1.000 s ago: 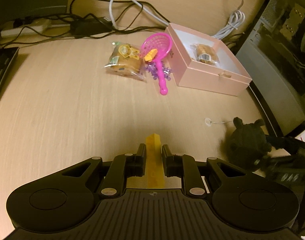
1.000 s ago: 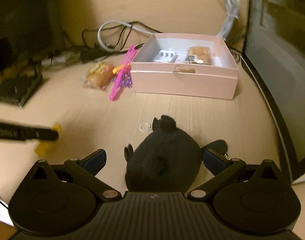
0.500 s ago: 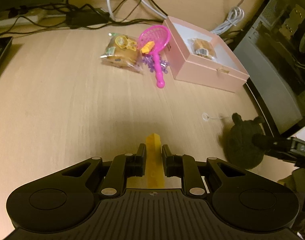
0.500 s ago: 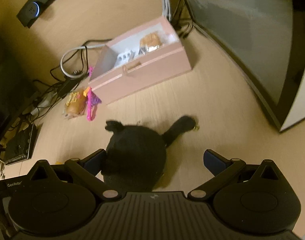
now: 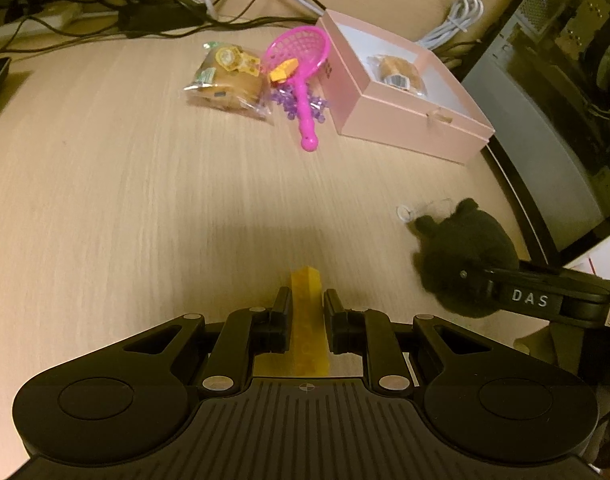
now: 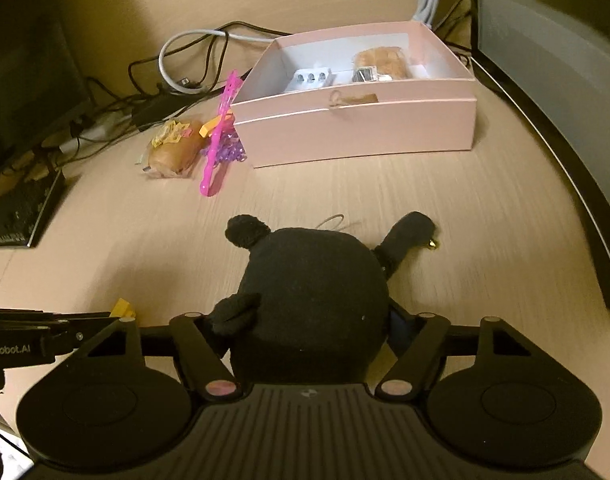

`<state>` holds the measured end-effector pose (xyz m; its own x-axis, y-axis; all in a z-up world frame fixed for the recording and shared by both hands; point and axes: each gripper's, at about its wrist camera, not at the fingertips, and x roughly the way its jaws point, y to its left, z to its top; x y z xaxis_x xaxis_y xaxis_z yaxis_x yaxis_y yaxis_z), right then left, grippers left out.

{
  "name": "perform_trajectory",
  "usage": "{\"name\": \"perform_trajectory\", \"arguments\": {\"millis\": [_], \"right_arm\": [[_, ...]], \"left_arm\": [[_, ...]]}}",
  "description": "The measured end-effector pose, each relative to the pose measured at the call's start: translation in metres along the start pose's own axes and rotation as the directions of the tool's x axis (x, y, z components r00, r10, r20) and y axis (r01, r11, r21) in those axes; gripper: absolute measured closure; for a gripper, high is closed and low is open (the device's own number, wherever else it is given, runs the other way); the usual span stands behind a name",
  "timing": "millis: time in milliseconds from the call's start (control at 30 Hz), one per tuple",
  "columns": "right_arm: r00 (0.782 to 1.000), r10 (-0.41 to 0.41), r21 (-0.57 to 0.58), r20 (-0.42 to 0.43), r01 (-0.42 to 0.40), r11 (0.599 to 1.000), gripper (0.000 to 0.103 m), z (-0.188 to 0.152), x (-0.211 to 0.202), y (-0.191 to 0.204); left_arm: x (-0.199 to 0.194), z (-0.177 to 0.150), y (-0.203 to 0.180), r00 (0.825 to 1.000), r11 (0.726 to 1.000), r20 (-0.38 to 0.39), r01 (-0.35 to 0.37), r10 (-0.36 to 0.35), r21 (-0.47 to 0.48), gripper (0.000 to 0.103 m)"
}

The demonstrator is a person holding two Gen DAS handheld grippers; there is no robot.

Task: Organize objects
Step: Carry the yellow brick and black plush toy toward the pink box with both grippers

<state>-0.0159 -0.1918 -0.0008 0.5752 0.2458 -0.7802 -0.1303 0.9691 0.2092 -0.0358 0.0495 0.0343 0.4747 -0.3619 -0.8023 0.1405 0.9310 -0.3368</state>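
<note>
My left gripper (image 5: 308,304) is shut on a long yellow block (image 5: 307,312), held above the wooden desk. My right gripper (image 6: 311,320) is shut on a black plush toy (image 6: 317,292), which also shows in the left wrist view (image 5: 465,256). An open pink box (image 6: 357,128) stands ahead, holding a wrapped bread (image 6: 381,64) and a white item (image 6: 311,80). The pink box also shows in the left wrist view (image 5: 409,120). Left of the pink box lie a pink toy net (image 5: 301,64), purple beads (image 5: 291,100) and a wrapped bun (image 5: 229,80).
Cables (image 5: 165,12) and a power brick run along the back of the desk. A dark computer case (image 5: 553,92) stands at the right. A black device (image 6: 21,208) lies at the left edge.
My right gripper has shut on the black plush toy and lifted it, swinging back to face the box. My left gripper has moved forward with the yellow block.
</note>
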Motion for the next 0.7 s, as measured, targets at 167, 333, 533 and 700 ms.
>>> {"name": "perform_trajectory", "arguments": {"millis": [167,333,533,700], "right_arm": [[0.999,-0.032,-0.079,0.015,0.034,0.996,0.032,-0.005,-0.002,0.008],[0.999,-0.039,-0.073,0.019,0.04,0.997,0.032,-0.005,-0.001,0.009],[0.999,-0.049,-0.074,0.014,0.049,0.996,0.033,-0.007,-0.004,0.012],[0.999,-0.048,-0.069,0.014,0.049,0.996,0.033,-0.008,-0.012,0.009]], "left_arm": [[0.0,-0.001,0.002,1.0,1.0,-0.003,-0.005,0.005,-0.005,0.084],[0.001,-0.001,0.001,1.0,1.0,-0.008,-0.007,0.007,-0.002,0.084],[0.003,-0.002,-0.003,1.0,1.0,-0.015,0.004,-0.004,0.016,0.084],[0.006,-0.002,-0.009,1.0,0.999,-0.022,0.02,-0.019,0.03,0.084]]}}
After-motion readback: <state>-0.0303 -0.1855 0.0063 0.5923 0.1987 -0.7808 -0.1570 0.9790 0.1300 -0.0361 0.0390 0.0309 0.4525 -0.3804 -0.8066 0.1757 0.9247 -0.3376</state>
